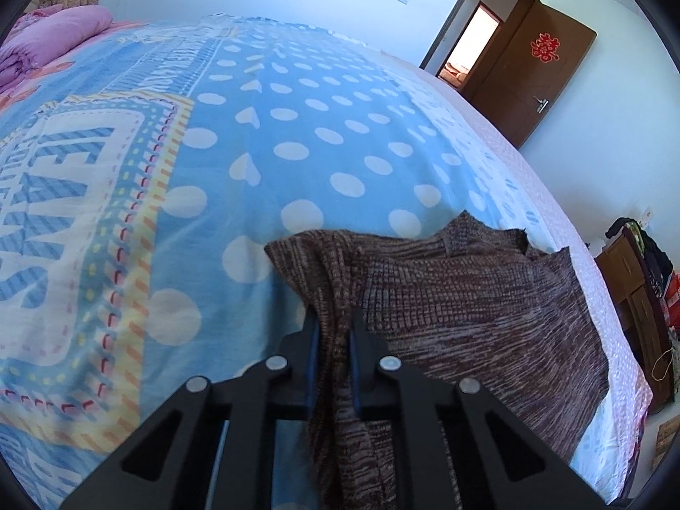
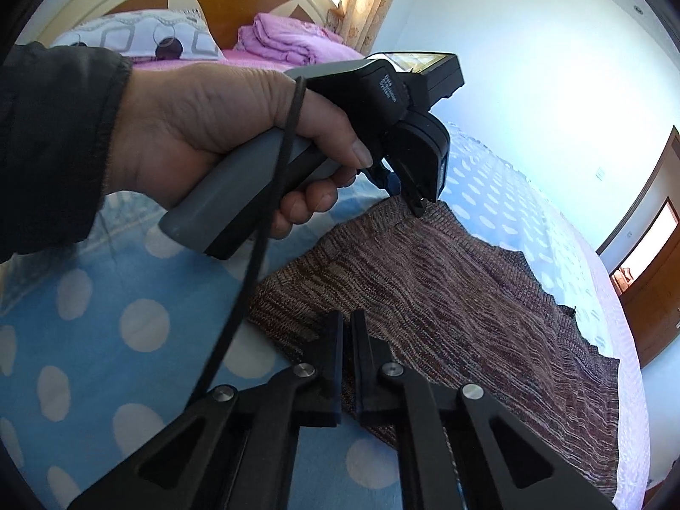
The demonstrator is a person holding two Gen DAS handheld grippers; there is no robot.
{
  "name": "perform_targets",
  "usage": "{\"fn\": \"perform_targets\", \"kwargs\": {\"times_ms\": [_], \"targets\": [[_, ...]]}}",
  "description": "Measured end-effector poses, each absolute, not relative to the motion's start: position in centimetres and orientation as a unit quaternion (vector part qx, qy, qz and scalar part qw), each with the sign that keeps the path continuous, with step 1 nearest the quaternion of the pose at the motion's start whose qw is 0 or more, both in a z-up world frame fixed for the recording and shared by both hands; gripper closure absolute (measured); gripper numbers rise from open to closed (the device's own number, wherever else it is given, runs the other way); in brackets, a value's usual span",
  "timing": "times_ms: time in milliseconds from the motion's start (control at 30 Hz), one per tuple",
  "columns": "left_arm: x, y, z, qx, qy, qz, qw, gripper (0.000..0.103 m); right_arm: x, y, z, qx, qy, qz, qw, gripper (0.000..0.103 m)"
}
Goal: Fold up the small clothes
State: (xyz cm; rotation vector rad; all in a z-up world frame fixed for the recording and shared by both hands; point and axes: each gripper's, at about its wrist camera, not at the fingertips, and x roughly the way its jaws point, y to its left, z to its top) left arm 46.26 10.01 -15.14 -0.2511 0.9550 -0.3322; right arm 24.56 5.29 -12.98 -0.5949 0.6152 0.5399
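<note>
A brown knitted garment (image 1: 467,310) lies on the bed near its right edge; it also shows in the right wrist view (image 2: 446,297). My left gripper (image 1: 333,318) is shut on a bunched fold of the garment's left edge, lifted slightly. The same left gripper shows in the right wrist view (image 2: 418,208), held by a hand and pinching the garment's far corner. My right gripper (image 2: 348,323) is shut on the garment's near edge, with cloth pinched between its fingers.
The bed is covered by a blue sheet with white dots (image 1: 297,136). A pink folded quilt (image 2: 289,40) and a pillow (image 2: 140,36) lie by the headboard. An open brown door (image 1: 527,72) and a wooden cabinet (image 1: 637,297) stand beyond the bed's right edge.
</note>
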Motion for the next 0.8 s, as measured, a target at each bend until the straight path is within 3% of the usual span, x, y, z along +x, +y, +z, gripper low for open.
{"fn": "perform_targets", "kwargs": {"times_ms": [800], "targets": [[45.3, 5.7, -7.6, -0.132, 0.419, -0.198, 0.876, 0.092, 26.1, -5.0, -8.6, -0.098, 0.304, 0.253, 0.913, 0.102]]}}
